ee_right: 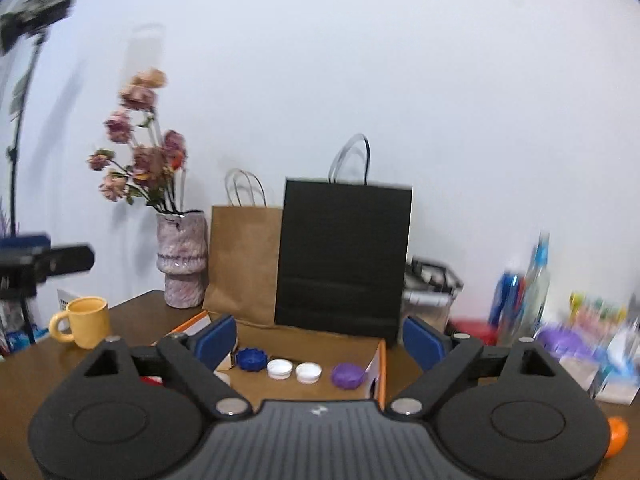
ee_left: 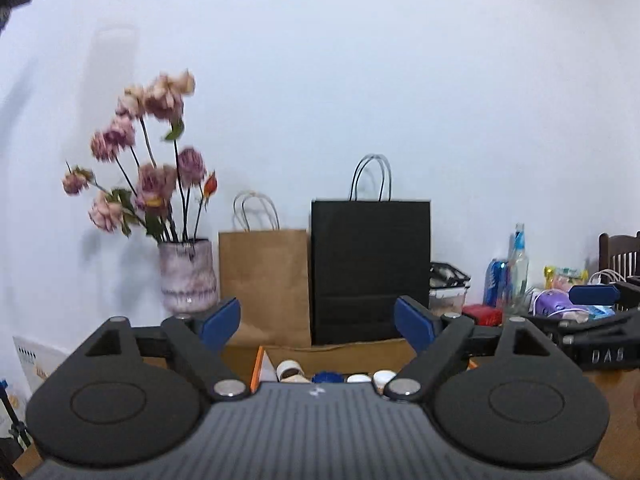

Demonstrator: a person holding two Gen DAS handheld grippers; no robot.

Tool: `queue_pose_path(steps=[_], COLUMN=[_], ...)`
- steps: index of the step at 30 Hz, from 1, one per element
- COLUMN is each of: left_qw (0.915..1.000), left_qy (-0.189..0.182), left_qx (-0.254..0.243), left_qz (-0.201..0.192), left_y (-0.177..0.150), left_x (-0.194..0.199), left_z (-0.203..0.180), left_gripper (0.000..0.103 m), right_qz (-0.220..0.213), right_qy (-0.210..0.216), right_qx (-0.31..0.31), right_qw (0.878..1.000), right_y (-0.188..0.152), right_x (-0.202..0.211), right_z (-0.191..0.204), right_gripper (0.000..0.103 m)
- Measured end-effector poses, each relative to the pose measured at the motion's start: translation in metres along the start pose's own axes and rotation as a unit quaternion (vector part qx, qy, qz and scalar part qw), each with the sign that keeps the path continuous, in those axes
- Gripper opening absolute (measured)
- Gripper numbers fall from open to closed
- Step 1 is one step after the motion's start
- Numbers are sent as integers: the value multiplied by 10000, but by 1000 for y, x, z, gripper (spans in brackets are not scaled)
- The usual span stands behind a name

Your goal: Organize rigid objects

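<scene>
Both the left hand-held gripper (ee_left: 318,322) and right hand-held gripper (ee_right: 319,340) stand wide apart, empty, above the cardboard box (ee_right: 312,344) on the counter (ee_right: 132,312) holding loose caps (ee_right: 280,369)

In the left wrist view, the gripper's own body hid most of the cardboard box (ee_left: 332,350), leaving only the tops of a few lids (ee_left: 358,378) visible. In the right wrist view, the bottles (ee_right: 534,284) and clutter (ee_right: 580,336) at the right were smeared by motion blur, too unclear to identify. An orange object (ee_right: 618,436) was half hidden behind the gripper at the lower right edge.
</scene>
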State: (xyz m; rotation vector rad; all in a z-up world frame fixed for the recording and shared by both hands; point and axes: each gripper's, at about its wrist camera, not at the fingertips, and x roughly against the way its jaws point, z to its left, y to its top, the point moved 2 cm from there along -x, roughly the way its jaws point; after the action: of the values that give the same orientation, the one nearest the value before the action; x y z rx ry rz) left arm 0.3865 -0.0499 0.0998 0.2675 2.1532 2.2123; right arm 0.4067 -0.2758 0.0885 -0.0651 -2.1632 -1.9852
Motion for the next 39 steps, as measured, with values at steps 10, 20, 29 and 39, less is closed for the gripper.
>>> queue_pose_path(steps=[10, 20, 29, 39], left_qw=[9996, 9993, 9990, 9954], left_qy=[-221, -69, -245, -704], left_qx=[-131, -313, 215, 21], left_qz=[-80, 183, 317, 646], left_y=[-7, -27, -90, -101], left_x=[51, 111, 265, 267], left_z=[-16, -24, -24, -49], left_gripper=[90, 93, 102, 102], right_qz=[-216, -82, 50, 329], right_qy=[-95, 86, 269, 248], right_qx=[-144, -292, -1149, -905], right_qw=[9996, 9995, 9930, 9950], right_y=[-12, -32, -109, -135], right_x=[56, 117, 269, 286], right_z=[3, 5, 13, 36], right_gripper=[101, 102, 103, 103])
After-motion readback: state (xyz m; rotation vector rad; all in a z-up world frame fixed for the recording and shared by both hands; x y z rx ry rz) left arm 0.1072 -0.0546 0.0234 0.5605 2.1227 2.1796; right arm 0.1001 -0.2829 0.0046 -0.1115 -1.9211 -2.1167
